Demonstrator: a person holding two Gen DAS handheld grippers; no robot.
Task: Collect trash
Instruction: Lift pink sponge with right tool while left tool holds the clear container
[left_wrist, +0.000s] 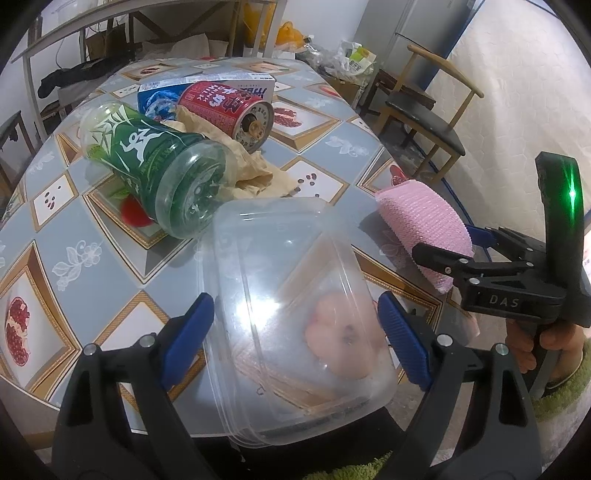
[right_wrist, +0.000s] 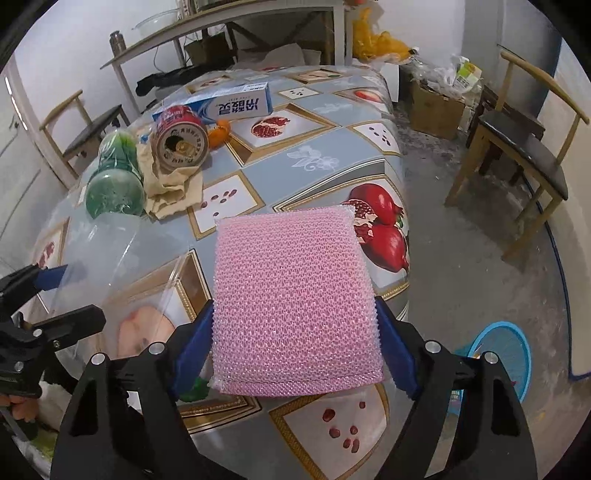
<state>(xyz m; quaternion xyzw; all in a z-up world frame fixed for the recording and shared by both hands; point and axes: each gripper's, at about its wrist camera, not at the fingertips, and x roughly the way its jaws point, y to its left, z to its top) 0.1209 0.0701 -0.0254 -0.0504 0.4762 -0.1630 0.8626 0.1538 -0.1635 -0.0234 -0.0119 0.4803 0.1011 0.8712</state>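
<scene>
My right tongs (right_wrist: 295, 332) are pinching the pink mesh sponge (right_wrist: 295, 295) by its two side edges, flat face up, over the desk's (right_wrist: 314, 162) near right corner. My left tongs (left_wrist: 295, 339) are straddling the clear plastic tub (left_wrist: 288, 314), blue pads at its walls; I cannot tell whether they are gripping it.

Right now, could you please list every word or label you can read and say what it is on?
"DAS": on the black body of the right gripper.
Red can, blue-and-white box, green bottle: printed characters, upside down or distorted, which I cannot read.
</scene>
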